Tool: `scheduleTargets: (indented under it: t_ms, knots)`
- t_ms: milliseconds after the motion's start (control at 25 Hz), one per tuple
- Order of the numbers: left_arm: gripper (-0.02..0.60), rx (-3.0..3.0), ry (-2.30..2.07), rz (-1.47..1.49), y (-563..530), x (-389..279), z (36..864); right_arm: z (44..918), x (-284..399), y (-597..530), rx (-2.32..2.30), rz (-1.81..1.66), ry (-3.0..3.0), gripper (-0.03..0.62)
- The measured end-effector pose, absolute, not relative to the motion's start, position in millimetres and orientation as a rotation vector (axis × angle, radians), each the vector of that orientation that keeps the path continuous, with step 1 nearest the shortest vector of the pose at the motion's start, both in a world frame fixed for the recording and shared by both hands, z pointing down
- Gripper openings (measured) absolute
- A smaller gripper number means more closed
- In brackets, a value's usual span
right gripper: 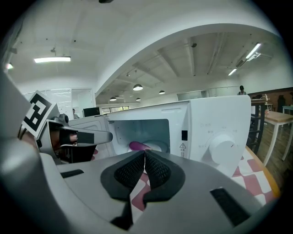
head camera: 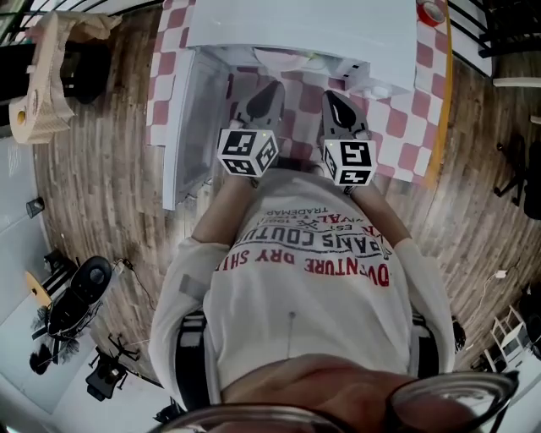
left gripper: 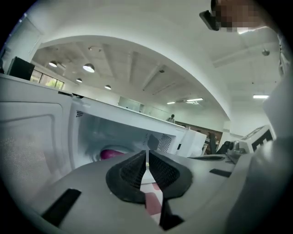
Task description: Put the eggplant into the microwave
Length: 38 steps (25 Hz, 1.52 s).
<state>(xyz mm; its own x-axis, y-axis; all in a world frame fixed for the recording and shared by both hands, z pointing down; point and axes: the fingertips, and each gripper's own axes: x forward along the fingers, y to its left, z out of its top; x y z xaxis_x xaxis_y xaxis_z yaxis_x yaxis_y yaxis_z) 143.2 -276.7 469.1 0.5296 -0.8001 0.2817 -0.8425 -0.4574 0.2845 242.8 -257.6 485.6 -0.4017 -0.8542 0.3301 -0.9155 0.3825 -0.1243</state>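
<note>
The white microwave [head camera: 296,25] stands on the table with its door [head camera: 182,118] swung open to the left. The purple eggplant [right gripper: 138,146] lies inside the cavity on the white turntable; in the left gripper view the eggplant [left gripper: 112,154] shows just past the open door [left gripper: 32,137]. My left gripper [head camera: 269,91] hangs in front of the opening, shut, with nothing between its pads [left gripper: 137,170]. Beside it my right gripper [head camera: 334,100] is also shut and empty, its pads [right gripper: 155,170] meeting and pointing at the cavity. The two grippers are side by side, apart from the eggplant.
A red-and-white checked cloth [head camera: 406,118] covers the table. The microwave's dial [right gripper: 223,148] is at the right of its front. A roll of red tape [head camera: 431,10] lies at the far right corner. A paper roll on a wooden stand [head camera: 38,84] and camera gear [head camera: 76,296] are on the wooden floor at the left.
</note>
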Motion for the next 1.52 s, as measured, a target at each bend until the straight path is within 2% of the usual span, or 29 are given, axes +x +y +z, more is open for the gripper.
scheduleTargets:
  t_ms: [880,1520]
  knots:
    - [0.026,2.624,-1.353,0.289,-278.1,168.2,447.1,462.8,245.3,-271.1,1.573,0.311,-2.471,0.026]
    - [0.026,2.525,-1.307,0.248,-279.1,166.1,461.8,465.9,249.3,-270.9,1.574,0.309,-2.456,0.026]
